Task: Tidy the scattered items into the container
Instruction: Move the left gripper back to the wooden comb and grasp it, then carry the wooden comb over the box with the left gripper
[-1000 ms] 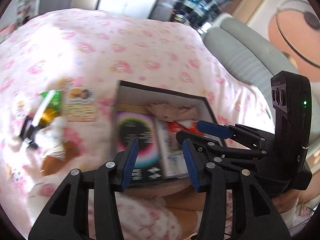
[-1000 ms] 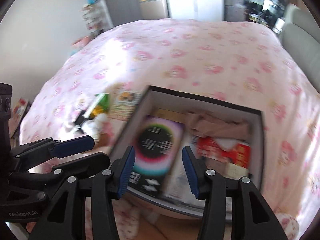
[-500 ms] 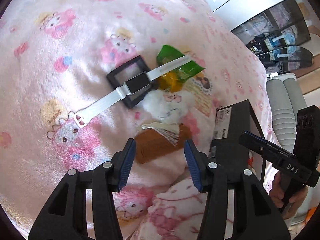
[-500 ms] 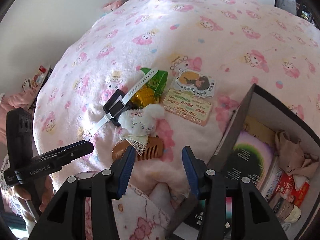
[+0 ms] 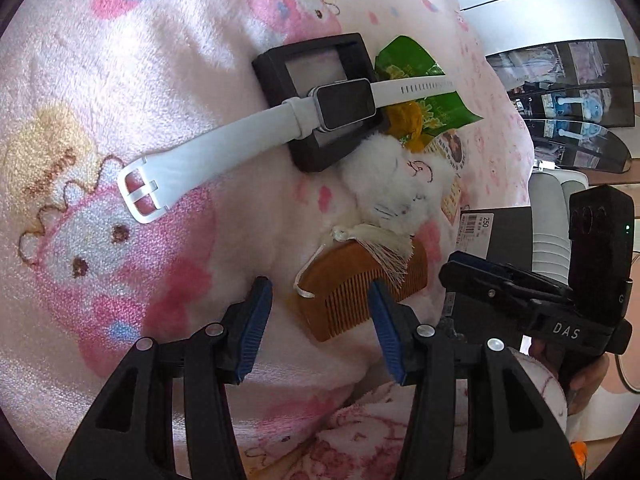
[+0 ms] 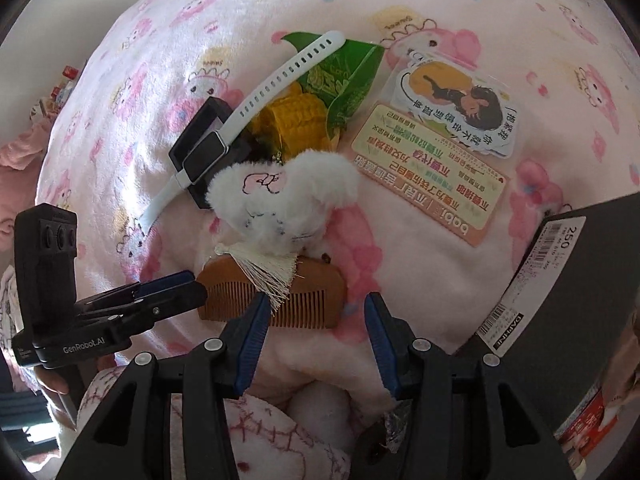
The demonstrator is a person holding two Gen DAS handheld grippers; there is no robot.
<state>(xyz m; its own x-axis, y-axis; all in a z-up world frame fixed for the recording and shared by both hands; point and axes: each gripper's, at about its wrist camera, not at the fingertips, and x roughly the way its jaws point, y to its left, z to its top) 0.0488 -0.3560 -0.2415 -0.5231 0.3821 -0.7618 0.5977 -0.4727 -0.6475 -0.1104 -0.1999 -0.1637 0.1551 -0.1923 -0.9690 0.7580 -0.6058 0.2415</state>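
From the left wrist camera, the left gripper (image 5: 320, 312) points down at a pink cartoon-print blanket (image 5: 120, 80), its blue-padded jaws standing apart with nothing pressed between them. One end of a wooden comb (image 5: 360, 292) lies just beyond the tips, in the gap, untouched. A cream tassel (image 5: 380, 244) drapes over the comb's spine. Beyond it sits a white plush toy (image 5: 396, 188), and past that a white-strapped smartwatch (image 5: 344, 104) lies across a small black square tray (image 5: 316, 100). A green snack packet (image 5: 424, 84) shows behind the tray. To the right, the right gripper (image 5: 472, 276) comes in from the side, held by a hand (image 5: 580, 376); behind it stands the dark side of the box (image 5: 508, 232) with a white price label.

From the right wrist camera, the right gripper (image 6: 314, 340) is likewise parted and holds nothing; the comb (image 6: 280, 296) lies just ahead of its left finger, partly behind it. The plush toy (image 6: 280, 200) rests against the comb's far edge, with the smartwatch (image 6: 208, 152), tray (image 6: 200, 120) and packet (image 6: 344, 72) beyond. Two printed cards (image 6: 432, 168) lie to the right on the blanket (image 6: 440, 0). The box (image 6: 580, 280) fills the right edge; its contents are barely glimpsed, perhaps a red package. The left gripper (image 6: 176, 292) reaches in from the left, its tips close to the comb's end, though contact cannot be judged.
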